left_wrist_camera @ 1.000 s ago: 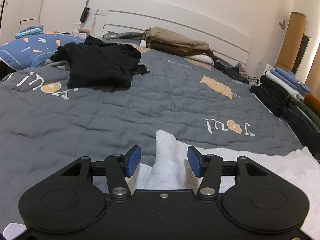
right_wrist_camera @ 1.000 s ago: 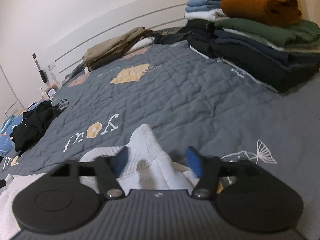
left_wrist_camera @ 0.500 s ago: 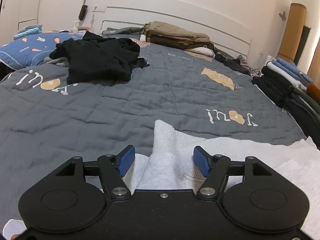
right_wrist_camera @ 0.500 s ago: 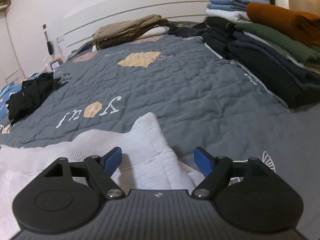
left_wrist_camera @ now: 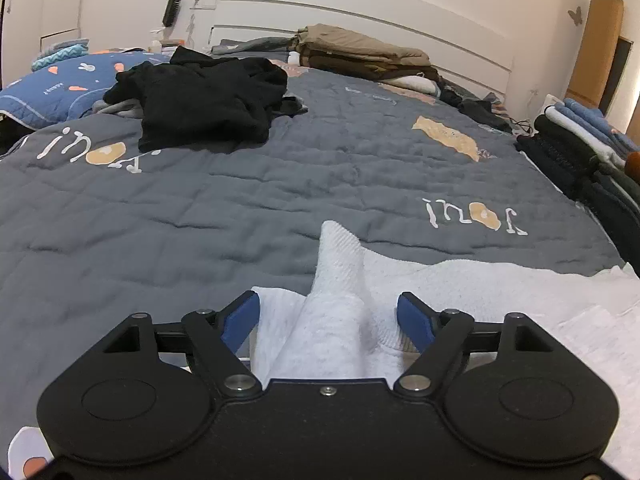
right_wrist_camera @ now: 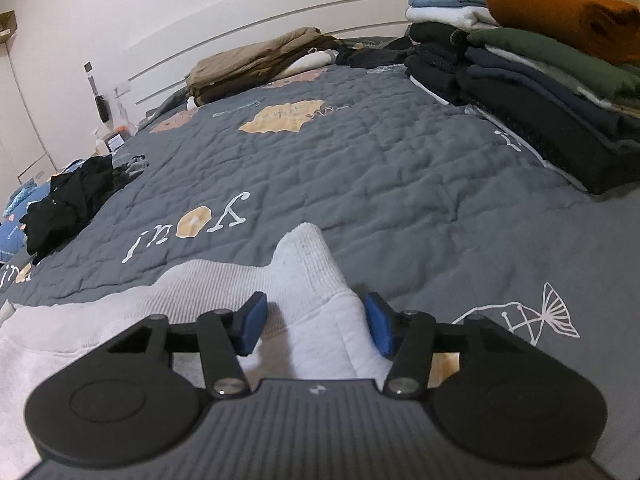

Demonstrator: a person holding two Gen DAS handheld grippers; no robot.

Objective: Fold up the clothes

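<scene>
White sweatshirt [left_wrist_camera: 460,292] lies flat across the lower part of the left wrist view on the grey quilt [left_wrist_camera: 240,208], spreading toward the lower right edge; in the right wrist view the same garment [right_wrist_camera: 224,292] fills the lower left and centre. Left gripper [left_wrist_camera: 328,318] sits at bottom centre, jaws spread wide, blue pads [left_wrist_camera: 240,320] either side of a raised ribbed fold of the sweatshirt that pokes up between them; pads look clear of the fabric, nothing clamped. Right gripper [right_wrist_camera: 314,326] at bottom centre of its view, jaws also apart though a bit narrower, blue pads [right_wrist_camera: 252,328] flanking a ribbed corner of the sweatshirt that sticks forward between them; contact with the cloth can't be made out, no grip visible. Black garment heap [left_wrist_camera: 208,104] in the upper left of the left view, crumpled, near a blue pillow [left_wrist_camera: 60,84] at the far left edge. Folded tan and brown clothes [left_wrist_camera: 360,56] stacked against the white headboard [left_wrist_camera: 360,12] at top centre. Tall stack of folded clothes [right_wrist_camera: 540,80] in the upper right of the right view, orange-brown piece on top, dark ones below, resting on the quilt edge.
</scene>
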